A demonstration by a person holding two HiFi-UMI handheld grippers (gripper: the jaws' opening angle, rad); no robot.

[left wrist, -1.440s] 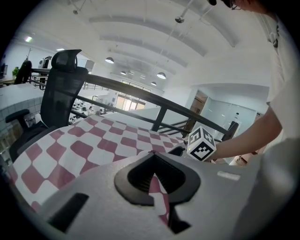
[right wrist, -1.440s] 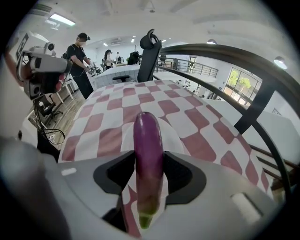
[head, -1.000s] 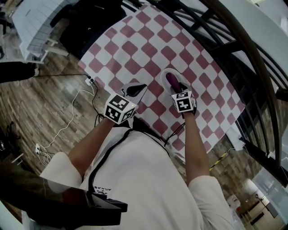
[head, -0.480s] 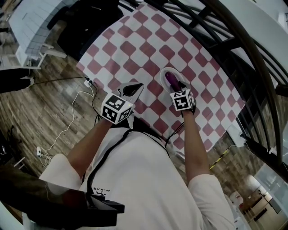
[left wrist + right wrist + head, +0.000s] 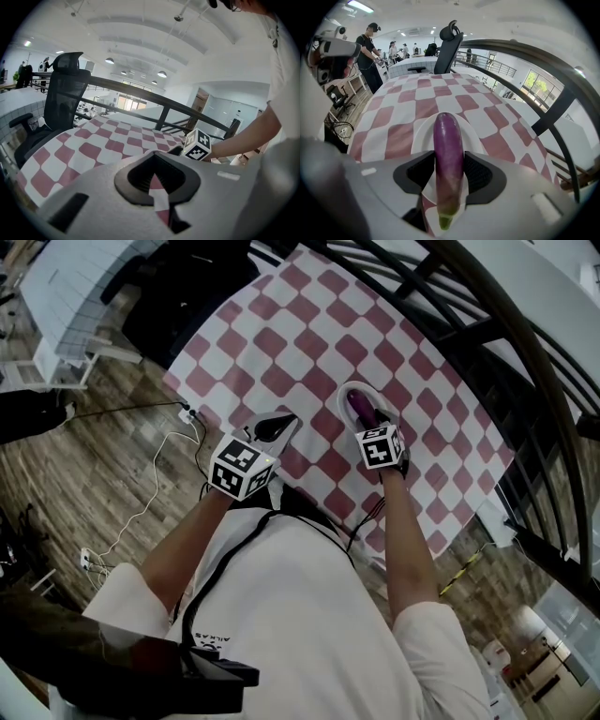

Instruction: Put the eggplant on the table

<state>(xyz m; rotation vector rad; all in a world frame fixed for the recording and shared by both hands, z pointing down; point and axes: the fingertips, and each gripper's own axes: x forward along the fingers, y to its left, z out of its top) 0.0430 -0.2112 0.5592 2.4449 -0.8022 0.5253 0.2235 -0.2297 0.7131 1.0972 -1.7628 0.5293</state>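
Note:
A long purple eggplant (image 5: 448,164) stands between the jaws of my right gripper (image 5: 449,157), and both pads press on its sides. Its green stem end points back at the camera. It hangs just over a white plate (image 5: 423,136) on the table's red-and-white checked cloth (image 5: 408,98). In the head view the right gripper (image 5: 370,418) is at the plate (image 5: 349,393), with the eggplant (image 5: 358,406) showing purple in front of it. My left gripper (image 5: 281,420) hovers over the table's near edge, to the plate's left. Its jaws (image 5: 156,154) meet at the tips and hold nothing.
A black office chair (image 5: 65,93) stands at the table's far end. A black railing (image 5: 487,343) runs along the table's right side. Cables and a power strip (image 5: 141,502) lie on the wooden floor to the left. People stand in the background (image 5: 370,51).

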